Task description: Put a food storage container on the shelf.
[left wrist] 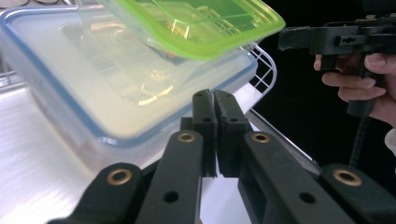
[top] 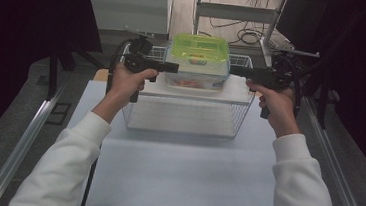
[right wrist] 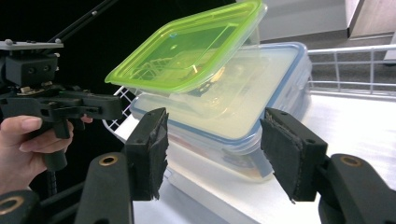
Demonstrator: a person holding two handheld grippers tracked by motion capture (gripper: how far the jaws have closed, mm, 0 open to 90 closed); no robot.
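A clear box with a blue-rimmed lid (top: 197, 76) stands on a white board (top: 147, 87) laid across a wire basket (top: 184, 118). A smaller green-lidded box (top: 199, 48) rests on top of it, askew (left wrist: 196, 23) (right wrist: 187, 46). My left gripper (top: 174, 68) is at the clear box's left side, jaws shut with nothing between them (left wrist: 215, 107); whether the tips touch the box is unclear. My right gripper (top: 234, 70) is at the box's right side, jaws open (right wrist: 219, 149), with a corner of the clear box (right wrist: 243, 116) just beyond the pads (right wrist: 289, 154).
The basket stands at the far end of a white tabletop (top: 180, 173). Metal rails (top: 22, 144) run along both sides of the table. Cables (top: 247, 36) lie on the floor behind it. Dark curtains close in left and right.
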